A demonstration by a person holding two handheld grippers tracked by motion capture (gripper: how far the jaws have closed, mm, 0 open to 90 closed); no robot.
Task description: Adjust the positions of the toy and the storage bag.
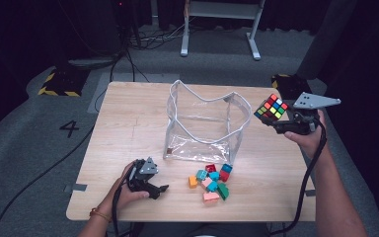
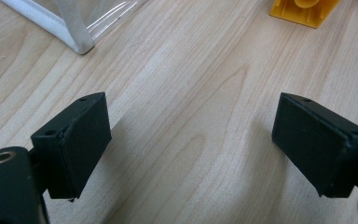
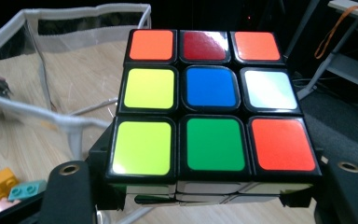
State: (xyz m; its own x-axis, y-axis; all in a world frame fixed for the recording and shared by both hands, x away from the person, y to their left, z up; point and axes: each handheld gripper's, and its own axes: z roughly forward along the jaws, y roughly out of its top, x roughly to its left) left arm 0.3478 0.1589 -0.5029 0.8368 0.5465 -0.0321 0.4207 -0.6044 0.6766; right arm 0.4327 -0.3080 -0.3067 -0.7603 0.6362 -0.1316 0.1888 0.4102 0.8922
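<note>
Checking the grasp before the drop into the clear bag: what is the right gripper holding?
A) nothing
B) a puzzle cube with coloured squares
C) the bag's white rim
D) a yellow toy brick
B: the right gripper is raised beside the clear bag with its jaws closed on the puzzle cube, whose coloured squares face its camera.

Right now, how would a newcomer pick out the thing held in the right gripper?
Start at the clear bag standing mid-table. To its right, above the table edge, the right gripper clamps a puzzle cube. Unlike the single-colour bricks, its faces are grids of mixed coloured squares.
</note>
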